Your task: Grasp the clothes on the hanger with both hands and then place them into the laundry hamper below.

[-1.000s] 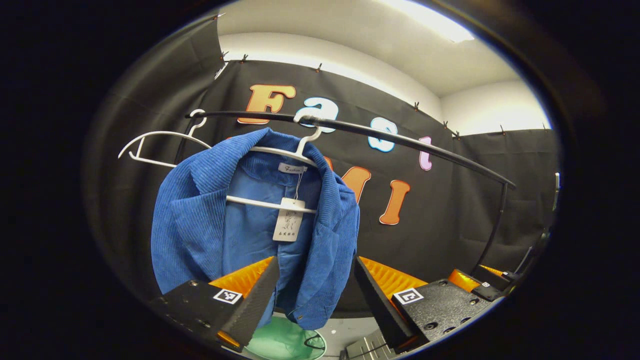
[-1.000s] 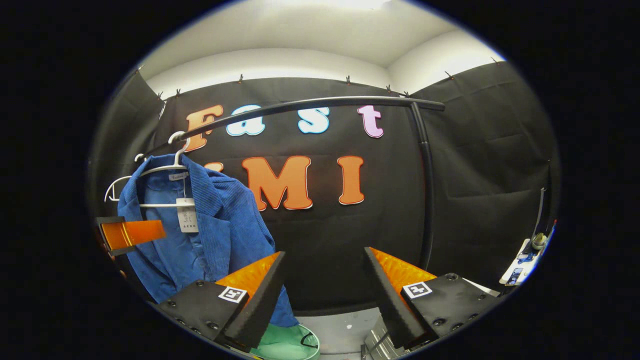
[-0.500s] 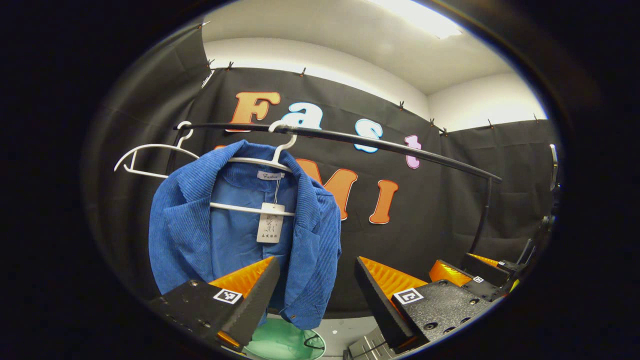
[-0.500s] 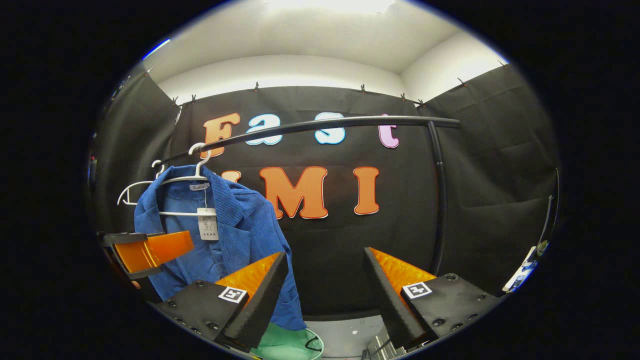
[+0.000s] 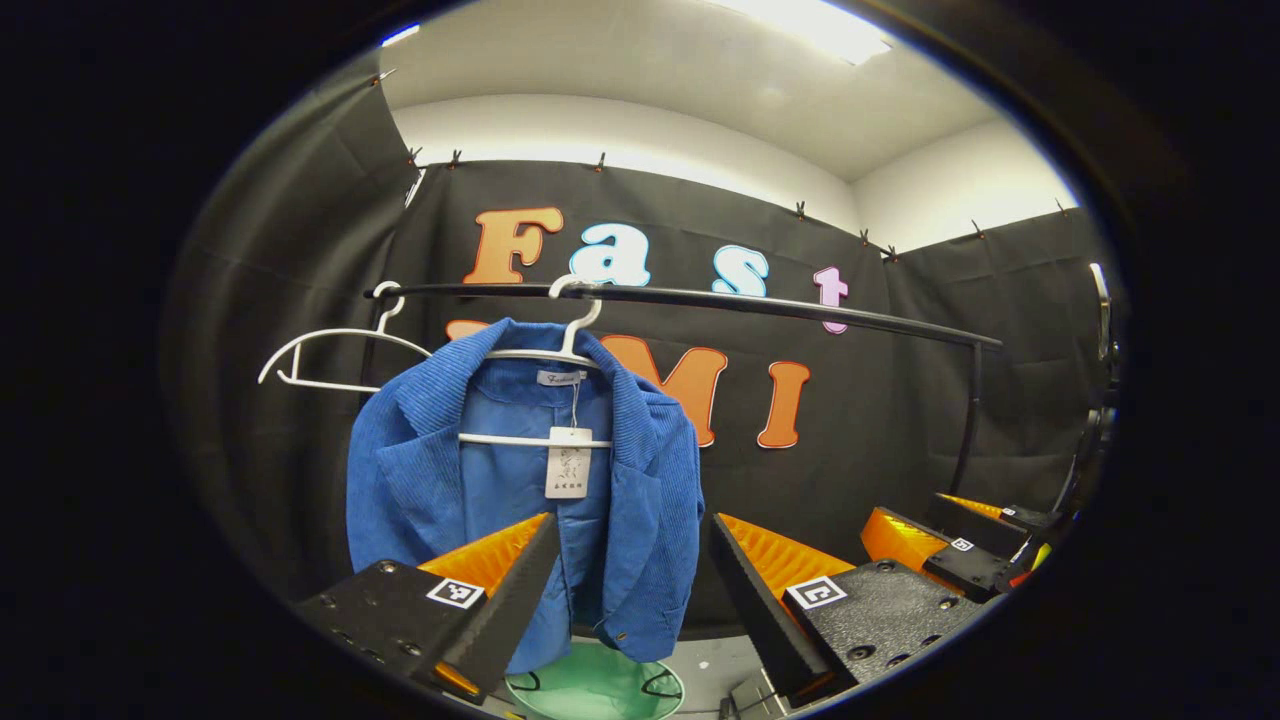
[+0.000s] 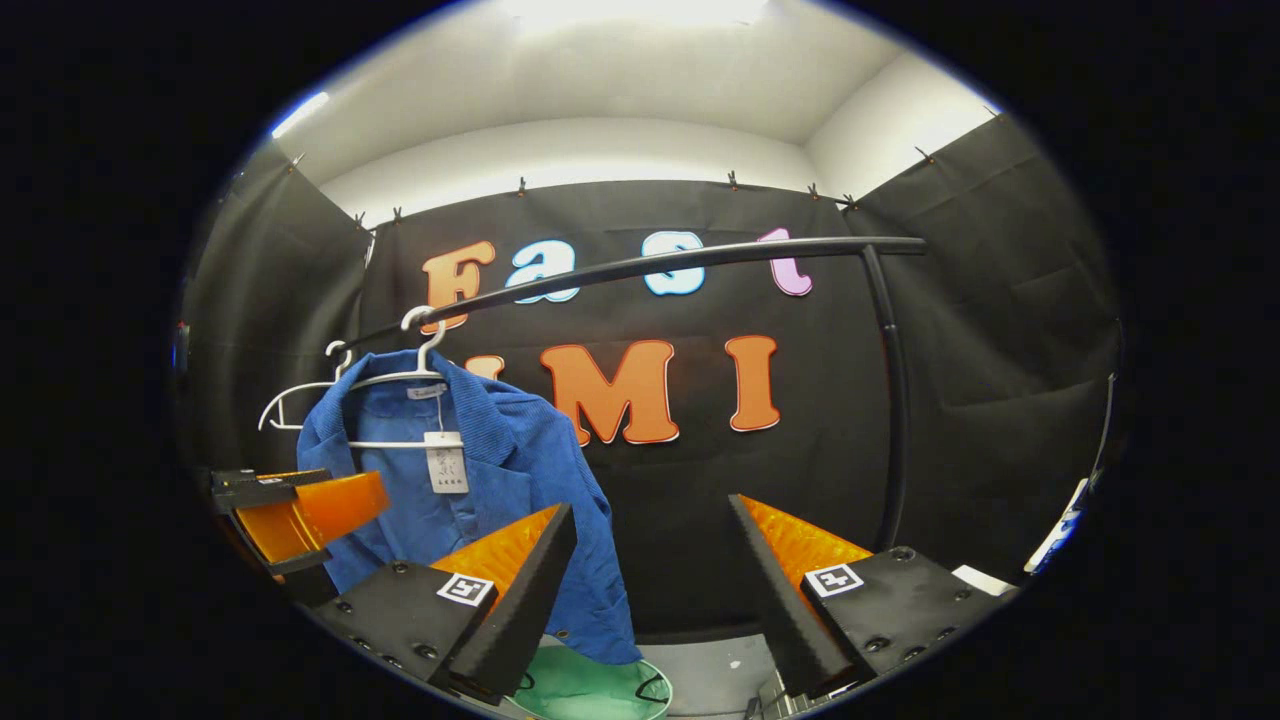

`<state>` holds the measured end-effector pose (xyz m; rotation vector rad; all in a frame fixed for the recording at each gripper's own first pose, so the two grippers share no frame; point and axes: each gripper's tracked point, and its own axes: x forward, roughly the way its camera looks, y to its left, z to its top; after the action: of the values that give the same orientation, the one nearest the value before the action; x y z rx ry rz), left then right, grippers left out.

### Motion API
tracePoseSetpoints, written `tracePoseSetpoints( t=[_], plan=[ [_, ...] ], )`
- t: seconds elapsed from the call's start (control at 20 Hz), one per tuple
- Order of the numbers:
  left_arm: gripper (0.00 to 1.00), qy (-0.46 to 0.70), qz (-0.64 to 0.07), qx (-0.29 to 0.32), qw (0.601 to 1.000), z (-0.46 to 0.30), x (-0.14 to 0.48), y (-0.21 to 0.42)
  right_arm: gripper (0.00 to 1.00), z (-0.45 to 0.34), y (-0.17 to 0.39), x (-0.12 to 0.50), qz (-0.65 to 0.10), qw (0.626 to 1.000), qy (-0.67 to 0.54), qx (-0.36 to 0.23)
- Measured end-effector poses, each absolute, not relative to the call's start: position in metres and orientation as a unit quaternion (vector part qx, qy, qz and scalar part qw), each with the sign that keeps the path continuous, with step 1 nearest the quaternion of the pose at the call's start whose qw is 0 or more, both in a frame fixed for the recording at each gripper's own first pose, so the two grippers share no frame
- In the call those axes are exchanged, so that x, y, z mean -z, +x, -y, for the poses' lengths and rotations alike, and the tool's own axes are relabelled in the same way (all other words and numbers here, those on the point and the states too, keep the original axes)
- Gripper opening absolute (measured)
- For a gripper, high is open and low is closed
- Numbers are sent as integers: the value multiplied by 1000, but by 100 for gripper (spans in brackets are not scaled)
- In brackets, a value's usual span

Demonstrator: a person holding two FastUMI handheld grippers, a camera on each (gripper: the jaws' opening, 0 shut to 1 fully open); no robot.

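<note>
Change: you've backed both tools off; the jacket sits smaller and lower in each view.
Left tool (image 5: pixel 625 570): jaws wide, empty, aimed at the jacket's hem.
Jacket (image 5: pixel 420 480): on the white hanger (image 5: pixel 560 345) on the rail (image 5: pixel 800 310), above the green hamper (image 5: pixel 590 690).
Right tool (image 6: pixel 650 560): wide, empty, well right of the jacket.

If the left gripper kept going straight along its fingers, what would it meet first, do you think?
Most likely the blue jacket on its white hanger: its right front panel hangs just left of the gap centre of the open left gripper. Depth is uncertain; it might graze past to the black cloth wall.
</note>
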<state>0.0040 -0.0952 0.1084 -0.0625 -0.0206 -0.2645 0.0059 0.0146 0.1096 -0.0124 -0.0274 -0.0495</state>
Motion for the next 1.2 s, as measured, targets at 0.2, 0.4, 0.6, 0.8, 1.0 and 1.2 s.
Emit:
tracePoseSetpoints(
  t=[0.2,0.4,0.6,0.8,1.0,1.2],
  plan=[
    [95,-39,4,107,993,72,-102,8,98,-30,14,-105,4,1000,-5,3],
    [95,-41,-7,81,996,44,-92,11,98,-51,27,-98,-10,1000,-12,-24],
    [95,-36,-16,71,997,26,-85,13,98,-78,45,-85,-23,998,-21,-50],
    [95,-33,-22,55,998,11,-76,13,98,-105,67,-65,-43,996,-11,-79],
    [92,-27,-31,40,998,-1,-67,14,98,-128,90,-51,-53,993,-8,-105],
    [92,-25,-39,29,999,-9,-59,23,98,-149,123,-37,-60,990,-12,-128]
  ],
)
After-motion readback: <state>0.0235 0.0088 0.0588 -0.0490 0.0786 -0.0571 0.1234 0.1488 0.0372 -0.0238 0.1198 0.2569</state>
